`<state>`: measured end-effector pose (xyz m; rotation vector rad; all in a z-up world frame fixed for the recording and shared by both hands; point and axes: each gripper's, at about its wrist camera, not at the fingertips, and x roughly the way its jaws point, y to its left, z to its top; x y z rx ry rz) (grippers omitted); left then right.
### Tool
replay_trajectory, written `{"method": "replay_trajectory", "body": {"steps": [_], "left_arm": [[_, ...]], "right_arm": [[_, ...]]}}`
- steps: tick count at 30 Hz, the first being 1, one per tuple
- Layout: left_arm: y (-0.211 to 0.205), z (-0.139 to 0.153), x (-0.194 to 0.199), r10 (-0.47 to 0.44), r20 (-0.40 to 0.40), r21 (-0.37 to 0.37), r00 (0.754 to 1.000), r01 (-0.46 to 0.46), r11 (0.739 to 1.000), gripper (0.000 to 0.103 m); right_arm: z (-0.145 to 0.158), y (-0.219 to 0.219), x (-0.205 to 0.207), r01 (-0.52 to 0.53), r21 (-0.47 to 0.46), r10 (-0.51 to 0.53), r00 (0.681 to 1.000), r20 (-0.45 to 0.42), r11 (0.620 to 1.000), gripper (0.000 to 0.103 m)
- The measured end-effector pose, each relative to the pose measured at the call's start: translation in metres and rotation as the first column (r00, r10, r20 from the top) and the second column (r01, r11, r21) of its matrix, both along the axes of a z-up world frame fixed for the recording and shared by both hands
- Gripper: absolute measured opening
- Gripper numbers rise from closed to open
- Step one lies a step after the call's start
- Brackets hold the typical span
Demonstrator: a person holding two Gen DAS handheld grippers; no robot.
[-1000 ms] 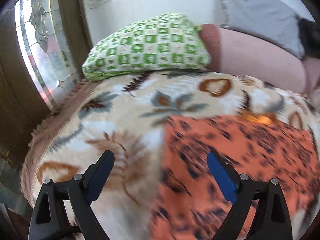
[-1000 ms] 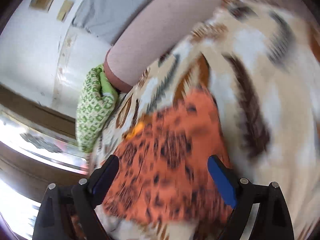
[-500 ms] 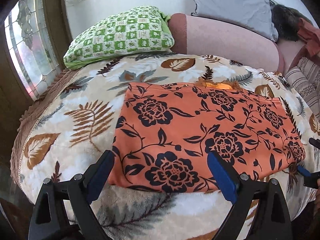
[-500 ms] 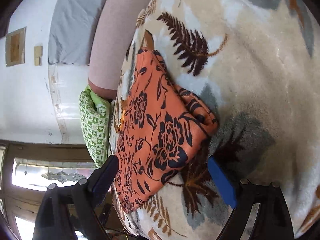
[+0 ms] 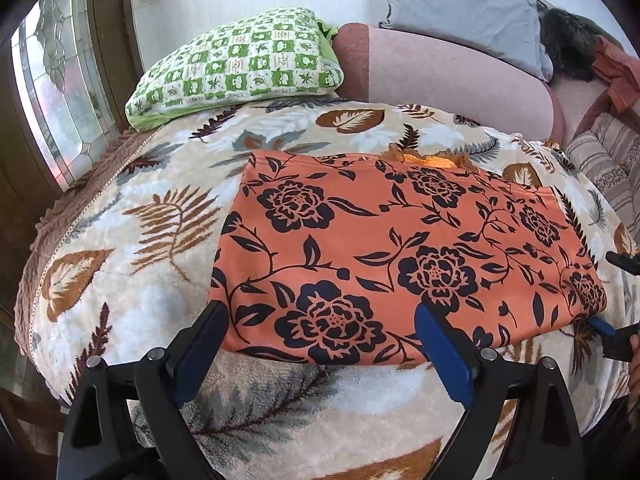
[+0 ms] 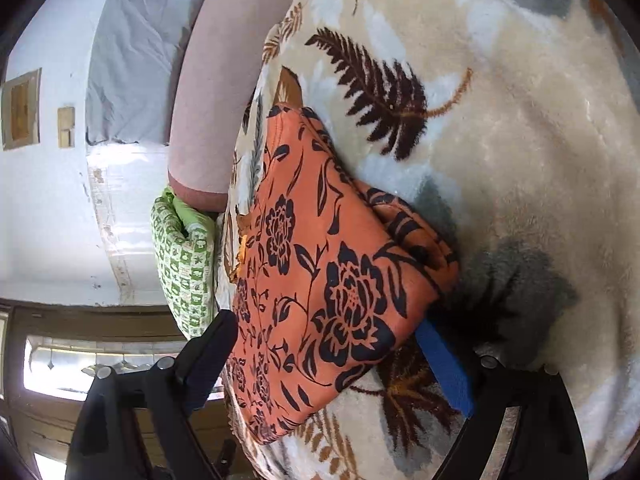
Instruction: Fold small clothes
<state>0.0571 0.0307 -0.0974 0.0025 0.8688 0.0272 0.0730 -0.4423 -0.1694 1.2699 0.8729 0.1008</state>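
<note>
A folded orange cloth with black flowers (image 5: 400,248) lies flat on the leaf-patterned blanket (image 5: 160,280). My left gripper (image 5: 322,328) is open just above the cloth's near edge, left of its middle, and its pads touch nothing. In the right wrist view the orange cloth (image 6: 320,280) has its near right corner between the jaws of my right gripper (image 6: 326,332). That gripper is open and rolled on its side. Its blue pad (image 6: 444,368) lies low against the blanket with its tip under the corner. The right gripper (image 5: 612,292) also shows at the left view's right edge.
A green checked pillow (image 5: 240,64), a pink bolster (image 5: 440,76) and a grey pillow (image 5: 460,8) line the far side of the bed. A leaded window (image 5: 52,100) stands at the left. A striped cushion (image 5: 608,160) lies at the right. The blanket edge drops off at the near side.
The left gripper swung across until the whole cloth came into its view, then settled. The right gripper rolled onto its side and sank to the cloth's corner. Both stayed open.
</note>
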Motion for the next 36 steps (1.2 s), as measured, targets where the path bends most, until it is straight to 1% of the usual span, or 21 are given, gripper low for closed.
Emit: {"method": "replay_trajectory", "body": {"steps": [3,6,13,18,21,23,28,30,33,34,36], "left_arm": [[0.004,0.000,0.003,0.010,0.004,-0.018,1.000,-0.010,1.000,0.095],[0.004,-0.004,0.005,0.012,-0.007,-0.017,1.000,-0.013,1.000,0.095],[0.003,-0.014,0.014,0.014,-0.024,-0.026,1.000,-0.014,1.000,0.095],[-0.010,-0.021,0.033,-0.004,-0.032,0.002,0.999,0.004,1.000,0.095],[-0.021,-0.023,0.043,-0.019,-0.029,0.000,0.999,0.019,1.000,0.095],[-0.030,-0.024,0.049,-0.036,-0.031,0.008,0.999,0.036,0.999,0.095],[-0.049,-0.034,0.066,-0.067,-0.044,0.035,0.997,0.068,0.997,0.095],[-0.051,-0.031,0.069,-0.068,-0.039,0.022,0.997,0.068,0.997,0.095],[-0.052,-0.023,0.069,-0.073,-0.006,-0.003,0.997,0.073,0.997,0.095],[-0.054,-0.023,0.071,-0.077,-0.003,-0.004,0.997,0.077,0.997,0.095],[-0.059,-0.033,0.077,-0.077,-0.024,0.012,0.997,0.077,0.997,0.095]], "right_arm": [[0.000,0.001,0.005,0.003,-0.010,-0.003,1.000,-0.020,1.000,0.092],[-0.001,0.003,0.009,0.011,-0.023,-0.012,0.999,-0.045,1.000,0.092],[0.001,0.002,0.012,0.022,-0.034,-0.024,0.998,-0.052,0.999,0.092],[0.001,0.000,0.018,0.019,-0.039,-0.021,0.998,-0.051,0.999,0.092],[0.001,-0.002,0.021,0.028,-0.026,-0.030,0.998,-0.054,0.999,0.092],[0.004,-0.002,0.023,0.027,-0.043,-0.029,0.998,-0.050,0.999,0.092],[0.002,-0.001,0.028,0.027,-0.059,-0.031,0.996,-0.080,0.998,0.092],[0.004,0.001,0.030,0.022,-0.072,-0.029,0.995,-0.095,0.997,0.092],[0.009,0.006,0.029,0.010,-0.093,-0.021,0.992,-0.124,0.996,0.092],[0.009,0.007,0.027,0.010,-0.094,-0.023,0.991,-0.131,0.996,0.092],[0.008,0.012,0.026,0.000,-0.093,-0.013,0.990,-0.140,0.996,0.092]]}}
